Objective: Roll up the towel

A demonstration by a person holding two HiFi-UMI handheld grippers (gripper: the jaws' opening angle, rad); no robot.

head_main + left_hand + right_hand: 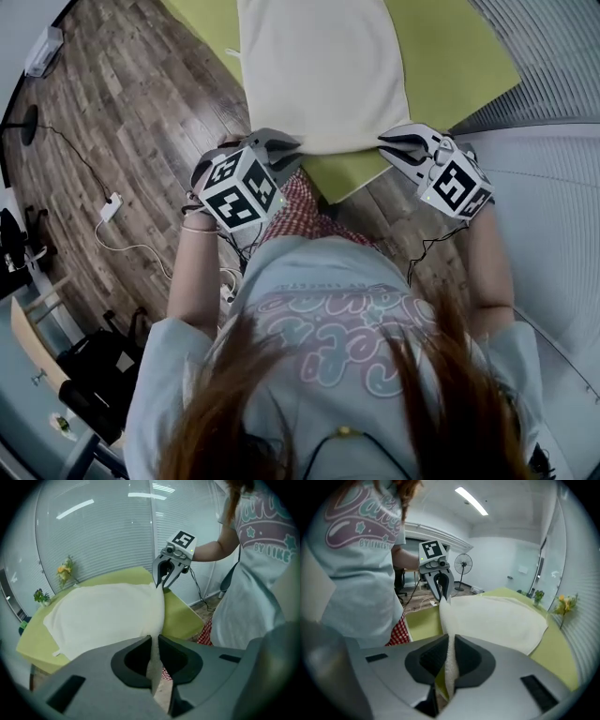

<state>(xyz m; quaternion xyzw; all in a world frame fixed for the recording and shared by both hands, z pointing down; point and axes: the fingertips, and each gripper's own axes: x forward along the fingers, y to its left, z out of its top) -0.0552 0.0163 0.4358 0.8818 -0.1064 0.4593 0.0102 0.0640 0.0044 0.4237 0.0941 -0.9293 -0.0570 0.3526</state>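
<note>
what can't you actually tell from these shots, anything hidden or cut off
- Head view: the towel's far end is cut off by the top edge.
- Left gripper view: the towel corner pinched in the left gripper vanishes behind that gripper's body.
- Right gripper view: the same behind the right gripper.
- Left gripper view: the plants by the table's far edge are too small to identify.

Towel (323,75) matt, nubby cloth; floor (122,122) wood-grain planks, matt.
</note>
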